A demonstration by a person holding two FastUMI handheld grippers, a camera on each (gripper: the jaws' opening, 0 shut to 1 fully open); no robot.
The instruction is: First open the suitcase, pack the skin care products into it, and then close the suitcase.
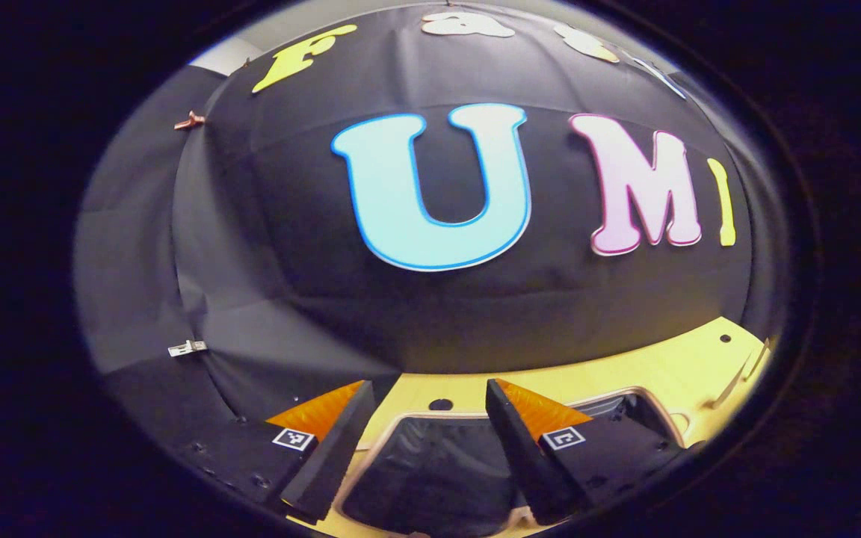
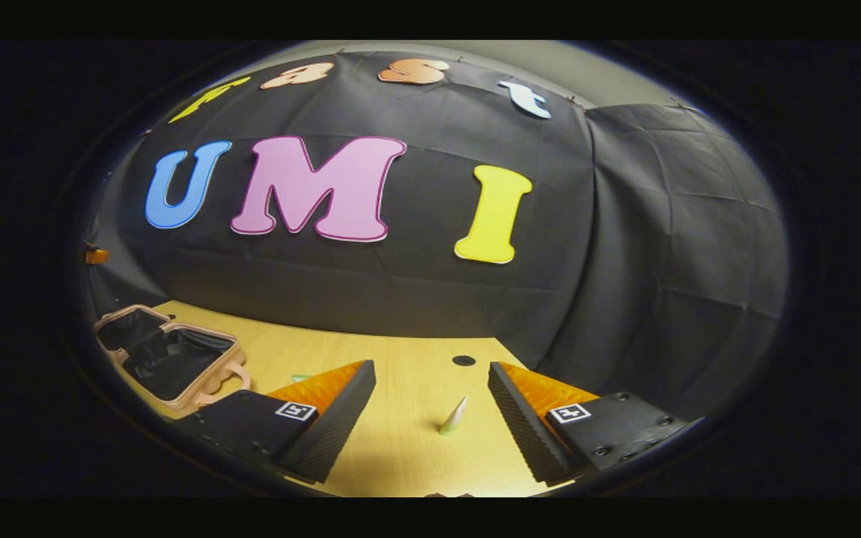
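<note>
In the left gripper view, my left gripper [image 1: 424, 441] hangs over the open suitcase [image 1: 430, 471], its fingers [image 1: 329, 448] spread wide with nothing between them. The suitcase lies on the wooden table [image 1: 670, 366], close to the table's far edge where the black booth wall [image 1: 266, 246] comes down. I look straight into one dark-lined compartment framed by a pale rim. A small round hole [image 1: 440, 404] in the tabletop sits just beyond that rim, between the fingers.

In the right gripper view, my right gripper [image 2: 430, 418] is above bare table [image 2: 400, 448], fingers [image 2: 337, 426] spread apart and holding nothing. Between them, nearer the right finger, a small pale-green cone-shaped skin care product [image 2: 452, 418] stands on the tabletop, tilted, its tip pointing up. I cannot tell whether it touches either finger; it seems clear of both. The suitcase [image 2: 169, 359] lies open toward the table's left edge, both dark-lined halves facing up, its handle [image 2: 232, 377] turned toward the table's middle. A round hole [image 2: 463, 360] shows near the far edge.
</note>
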